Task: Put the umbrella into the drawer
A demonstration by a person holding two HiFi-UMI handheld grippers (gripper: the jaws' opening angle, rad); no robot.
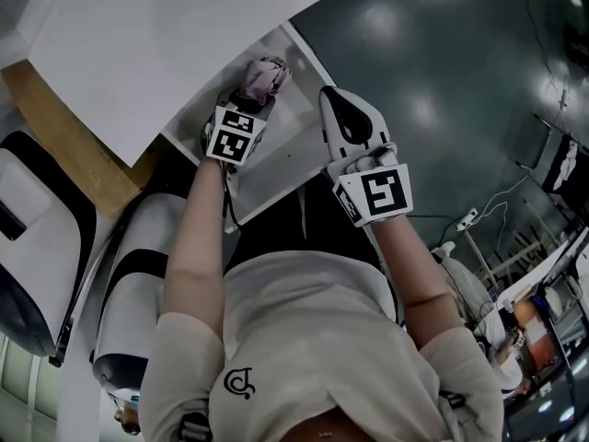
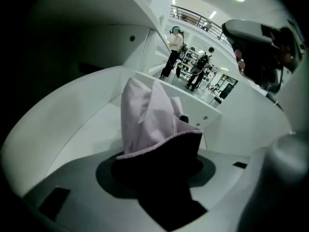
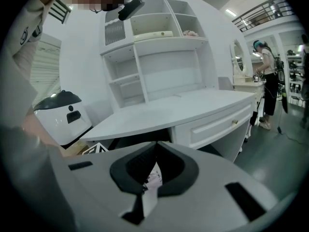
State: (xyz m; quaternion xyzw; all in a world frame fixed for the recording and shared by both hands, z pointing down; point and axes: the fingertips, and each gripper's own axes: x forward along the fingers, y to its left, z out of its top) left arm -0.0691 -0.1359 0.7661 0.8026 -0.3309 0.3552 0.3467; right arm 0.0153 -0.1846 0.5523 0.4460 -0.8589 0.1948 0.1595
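Observation:
A folded pink umbrella (image 1: 264, 78) hangs over the open white drawer (image 1: 299, 95) of the desk. My left gripper (image 1: 250, 99) is shut on it. In the left gripper view the pink fabric (image 2: 149, 120) stands up between the jaws, with the drawer's white inner wall (image 2: 91, 100) close behind and the gripper (image 2: 159, 166) pointing steeply down into the drawer. My right gripper (image 1: 333, 99) hovers just right of the drawer, its jaws together and holding nothing. In the right gripper view its dark pads (image 3: 169, 166) meet at the tips (image 3: 154, 146).
The white desktop (image 1: 138, 44) lies left of the drawer. A white and black rounded machine (image 1: 138, 274) stands beside my left arm. The right gripper view shows the desk's shelf unit (image 3: 159, 57), a closed drawer (image 3: 217, 127) and a person (image 3: 268, 81) farther off.

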